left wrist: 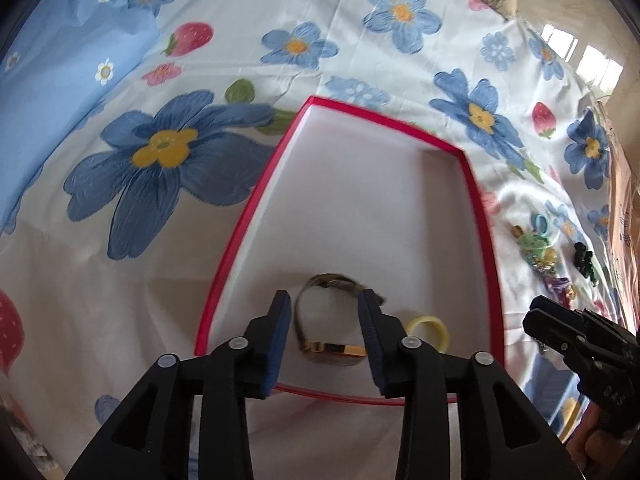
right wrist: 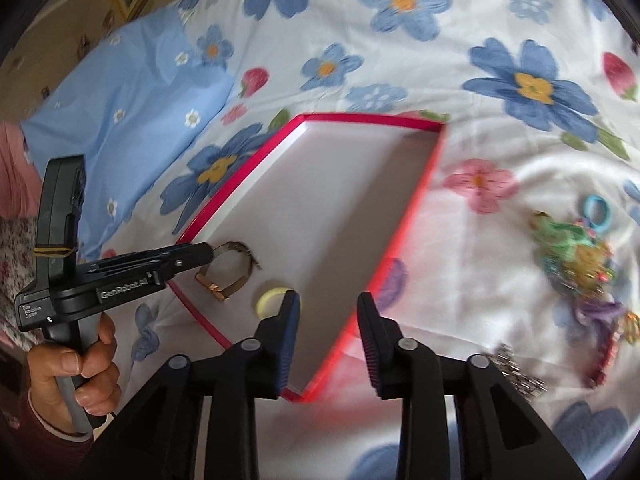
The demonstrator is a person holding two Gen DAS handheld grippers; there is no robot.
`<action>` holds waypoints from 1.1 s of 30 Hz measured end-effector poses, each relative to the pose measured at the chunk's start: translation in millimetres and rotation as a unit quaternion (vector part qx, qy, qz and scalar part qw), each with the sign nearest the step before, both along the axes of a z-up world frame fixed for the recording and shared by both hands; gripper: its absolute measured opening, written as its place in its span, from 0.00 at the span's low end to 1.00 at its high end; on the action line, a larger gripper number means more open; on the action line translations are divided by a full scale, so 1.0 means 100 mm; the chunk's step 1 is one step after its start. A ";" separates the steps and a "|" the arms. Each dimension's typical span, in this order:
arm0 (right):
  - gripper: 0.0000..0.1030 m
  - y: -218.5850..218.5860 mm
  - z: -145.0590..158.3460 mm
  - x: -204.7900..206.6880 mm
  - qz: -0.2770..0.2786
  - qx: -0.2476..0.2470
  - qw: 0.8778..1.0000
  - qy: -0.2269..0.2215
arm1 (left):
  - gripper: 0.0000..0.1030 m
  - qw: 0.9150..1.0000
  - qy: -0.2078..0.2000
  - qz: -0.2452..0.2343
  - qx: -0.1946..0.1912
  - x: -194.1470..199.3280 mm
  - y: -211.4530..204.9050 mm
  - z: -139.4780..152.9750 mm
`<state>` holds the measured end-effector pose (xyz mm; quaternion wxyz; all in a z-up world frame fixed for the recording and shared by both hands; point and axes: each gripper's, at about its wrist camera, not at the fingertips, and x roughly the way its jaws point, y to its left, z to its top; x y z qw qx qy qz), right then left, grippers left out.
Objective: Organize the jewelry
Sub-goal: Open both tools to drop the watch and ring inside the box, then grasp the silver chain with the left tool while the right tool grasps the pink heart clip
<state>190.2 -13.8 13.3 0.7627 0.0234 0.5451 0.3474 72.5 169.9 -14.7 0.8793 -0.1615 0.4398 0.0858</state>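
A red-rimmed white tray (left wrist: 260,184) lies on the flowered bedsheet; it also shows in the right wrist view (right wrist: 424,200). Inside it near the front are a gold wristwatch (left wrist: 332,350) with a dark band and a pale yellow ring (left wrist: 434,326). My left gripper (left wrist: 325,312) is open, its fingers on either side of the watch, just above it. In the right wrist view the watch (right wrist: 228,276) and yellow ring (right wrist: 266,300) lie at the tray's near left, with the left gripper (right wrist: 200,258) at the watch. My right gripper (right wrist: 328,312) is open and empty over the tray's near corner.
A heap of colourful jewelry and hair ties (right wrist: 580,256) lies on the sheet right of the tray, also in the left wrist view (left wrist: 540,248). A silver metal watch band (right wrist: 516,368) lies by the right gripper. A blue pillow (right wrist: 132,112) is at the back left.
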 end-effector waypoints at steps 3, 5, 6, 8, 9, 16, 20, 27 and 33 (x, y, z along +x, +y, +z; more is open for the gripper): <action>0.34 -0.27 0.03 0.03 -0.031 -0.004 1.000 -0.002 | 0.40 1.000 -0.011 -0.013 -0.001 -0.02 -0.12 0.11; 0.34 -0.45 0.03 0.05 -0.050 -0.009 0.999 -0.003 | 0.43 1.000 -0.014 -0.023 0.001 -0.03 -0.20 0.15; 0.34 -0.54 0.03 0.06 -0.060 -0.012 0.998 -0.003 | 0.43 0.999 -0.015 -0.029 0.000 -0.03 -0.25 0.17; 0.34 -0.75 0.02 0.09 -0.081 -0.018 0.997 0.000 | 0.44 0.999 -0.017 -0.042 -0.002 -0.02 -0.34 0.20; 0.34 -0.86 0.02 0.10 -0.093 -0.020 0.995 0.001 | 0.44 0.999 -0.018 -0.047 -0.002 0.00 -0.37 0.21; 0.36 -1.50 0.01 0.10 -0.154 -0.043 0.987 -0.004 | 0.46 0.995 -0.016 -0.098 -0.003 0.09 -0.75 0.28; 0.37 -1.79 -0.02 0.07 -0.181 -0.052 0.982 -0.003 | 0.50 0.992 -0.016 -0.127 0.000 0.16 -0.97 0.30; 0.40 -2.04 -0.09 0.01 -0.203 -0.056 0.977 0.006 | 0.56 0.985 -0.005 -0.171 0.006 0.27 -1.30 0.23; 0.46 -2.03 -0.13 0.06 -0.198 -0.051 0.979 0.008 | 0.62 0.979 0.013 -0.203 0.008 0.38 -1.53 0.06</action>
